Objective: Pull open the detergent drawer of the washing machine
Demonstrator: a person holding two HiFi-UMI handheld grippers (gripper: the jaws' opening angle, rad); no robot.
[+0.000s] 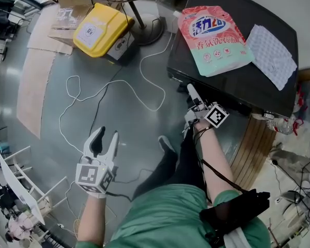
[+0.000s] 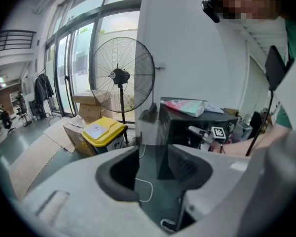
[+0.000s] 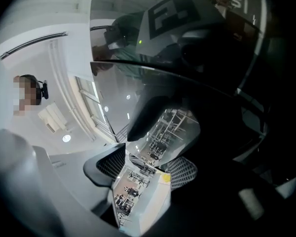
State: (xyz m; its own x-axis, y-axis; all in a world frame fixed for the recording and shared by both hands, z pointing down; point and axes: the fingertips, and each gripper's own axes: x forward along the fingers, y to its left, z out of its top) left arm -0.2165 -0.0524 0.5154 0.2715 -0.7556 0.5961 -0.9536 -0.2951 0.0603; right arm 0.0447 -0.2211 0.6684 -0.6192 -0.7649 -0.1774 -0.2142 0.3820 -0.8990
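- grey floor (image 1: 93, 61) fills most of the head view, with the washing machine (image 1: 248, 89) standing at its upper right and a detergent bag (image 1: 214, 35) lying on its dark top
- right gripper (image 1: 192, 93) is up against the machine's front top edge, and its marker cube sits just below that edge
- its fingers (image 3: 106, 164) are spread in the right gripper view, with only the glossy front panel (image 3: 177, 83) close ahead of them; nothing looks pinched yet
- detergent drawer cannot be picked out as its own shape; by my reading it sits in that upper front strip, right at the right fingers
- left gripper (image 1: 106, 134) hangs over the floor, well apart from the machine, with its fingers (image 2: 119, 174) spread and only floor and a white cord (image 1: 144, 71) beyond them
- the right hand is plainly the nearer one, so the pull should be its job
- the drawer should slide straight out of the front face, toward the person, which is down-left in the head view
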